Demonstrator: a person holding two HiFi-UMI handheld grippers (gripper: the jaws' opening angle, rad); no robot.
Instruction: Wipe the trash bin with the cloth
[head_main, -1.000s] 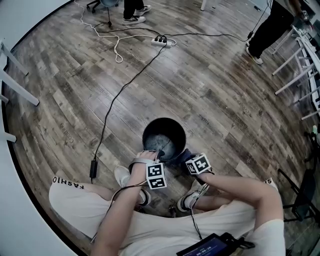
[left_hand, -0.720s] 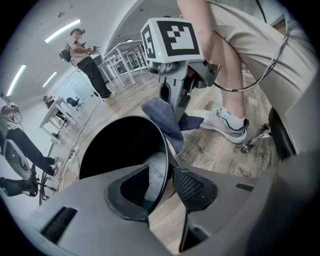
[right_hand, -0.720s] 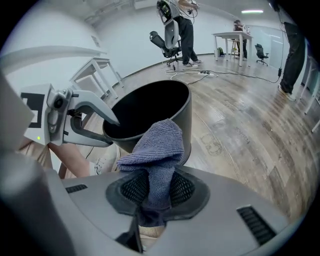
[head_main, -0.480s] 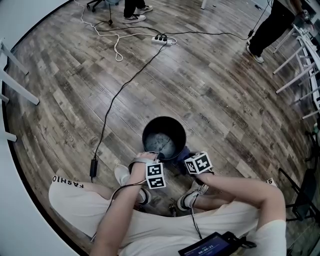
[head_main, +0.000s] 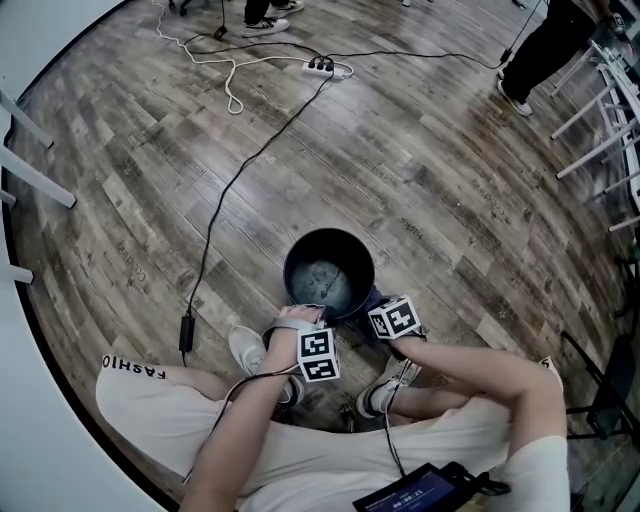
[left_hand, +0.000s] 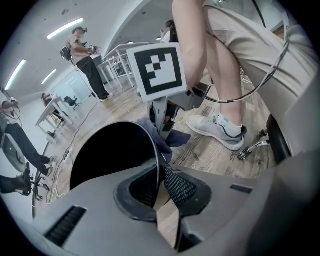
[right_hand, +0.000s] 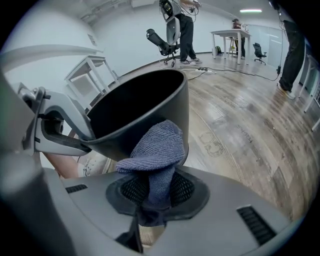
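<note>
I am holding the left gripper (left_hand: 159, 186) on the near rim of the trash bin (head_main: 345, 248). Its jaws have just been closing, and the pads are now pressing the thin black wall btw them, one inside and one outside. The bin is standing upright on the wood floor (head_main: 430, 170), just in front of the person's white shoe (left_hand: 216, 131). The right gripper (right_hand: 152, 189) is gripping the blue cloth (right_hand: 156, 150) tight btw its pads. The bunched top of the cloth is lying against the outside wall of the bin, a little under the rim. The two grippers are working close together at the bin's side nearest the person, left one on the rim, right one w/ the cloth beside it. A black cable (head_main: 240, 190) is running over the floor past the bin's left
</note>
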